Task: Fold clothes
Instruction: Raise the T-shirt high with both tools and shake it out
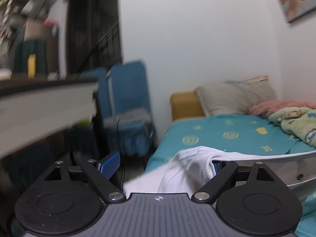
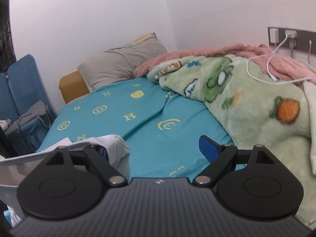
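The left gripper (image 1: pixel 164 164) has its jaws wide apart. The white garment (image 1: pixel 189 169) is draped over the right one of its blue pads, and the other pad stands free in the air, so the cloth hangs on one finger and is not pinched. The right gripper (image 2: pixel 156 150) is also spread wide. Its left finger is under a ribbed fold of the same white garment (image 2: pixel 116 146), and its right finger is bare above the sheet.

Probably each open claw is hooked into the garment to lift and spread it, so that it can be laid flat for folding. The garment hangs between the two grippers, low over the near edge of the bed (image 2: pixel 150 106), which has a teal sheet with yellow marks.

Farther away, a green blanket (image 2: pixel 246 96) with cartoon prints is piled at the wall side, and a grey pillow (image 2: pixel 122 65) lies at the head. This leaves the middle of the sheet open for the folding. A blue chair (image 1: pixel 126 102) stands beside the bed.
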{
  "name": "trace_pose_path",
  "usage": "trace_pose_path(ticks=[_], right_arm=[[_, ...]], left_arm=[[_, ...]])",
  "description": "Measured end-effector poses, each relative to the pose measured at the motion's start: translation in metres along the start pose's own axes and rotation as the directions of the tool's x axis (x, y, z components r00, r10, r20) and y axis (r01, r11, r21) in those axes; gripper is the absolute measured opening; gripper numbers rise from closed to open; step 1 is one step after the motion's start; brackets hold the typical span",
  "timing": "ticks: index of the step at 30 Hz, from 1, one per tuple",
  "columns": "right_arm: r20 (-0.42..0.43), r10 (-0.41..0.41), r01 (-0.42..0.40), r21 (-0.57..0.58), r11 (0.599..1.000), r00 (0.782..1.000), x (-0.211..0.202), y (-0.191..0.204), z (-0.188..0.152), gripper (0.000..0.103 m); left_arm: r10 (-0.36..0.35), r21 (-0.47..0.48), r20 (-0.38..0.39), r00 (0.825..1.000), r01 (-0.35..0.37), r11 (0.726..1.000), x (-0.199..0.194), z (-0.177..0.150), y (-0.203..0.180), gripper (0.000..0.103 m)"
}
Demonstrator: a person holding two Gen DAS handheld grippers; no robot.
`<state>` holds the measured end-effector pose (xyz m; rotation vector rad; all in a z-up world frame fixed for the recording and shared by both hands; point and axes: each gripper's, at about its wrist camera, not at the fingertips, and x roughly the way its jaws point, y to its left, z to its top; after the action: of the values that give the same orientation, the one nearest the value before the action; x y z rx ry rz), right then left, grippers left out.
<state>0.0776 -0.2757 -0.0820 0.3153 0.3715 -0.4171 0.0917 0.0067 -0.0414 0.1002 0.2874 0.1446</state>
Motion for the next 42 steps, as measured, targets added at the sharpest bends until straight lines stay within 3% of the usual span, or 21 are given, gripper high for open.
trace_pose_path(ticks=[4,8,12,16,24,32,42], right_arm=[[-0.031,0.015,-0.017,-0.047,0.999,0.999,0.005,0.008,-0.003,0.087],[-0.101,0.018,-0.026,-0.079,0.997,0.995,0.013,0.016,-0.012,0.087],[-0.189,-0.002,-0.019,-0.109,0.994,0.982,0.025,0.022,-0.023,0.087],[-0.253,0.013,-0.032,-0.069,0.997,0.967,0.033,0.018,-0.031,0.087],[-0.081,0.045,-0.046,-0.015,0.999,0.996,-0.006,0.012,-0.011,0.087],[0.062,0.104,-0.103,-0.013,0.995,0.993,-0.072,0.018,0.008,0.087],[0.023,0.133,-0.132,-0.043,0.990,0.991,-0.083,0.023,-0.009,0.087]], left_arm=[[0.035,-0.054,-0.026,0.999,-0.036,0.998,0.007,-0.004,0.010,0.089],[0.062,-0.096,0.005,0.998,-0.061,0.993,0.003,-0.003,0.016,0.091],[0.085,-0.090,0.047,0.995,-0.081,0.993,-0.001,-0.002,0.014,0.091],[0.092,-0.081,0.064,0.994,-0.087,0.993,0.000,0.002,0.012,0.091],[0.120,-0.155,0.102,0.988,-0.103,0.982,-0.030,0.012,0.025,0.092],[0.171,-0.259,0.175,0.970,-0.122,0.958,-0.088,0.020,0.058,0.092],[0.166,-0.272,0.064,0.984,-0.142,0.952,-0.100,-0.001,0.074,0.093]])
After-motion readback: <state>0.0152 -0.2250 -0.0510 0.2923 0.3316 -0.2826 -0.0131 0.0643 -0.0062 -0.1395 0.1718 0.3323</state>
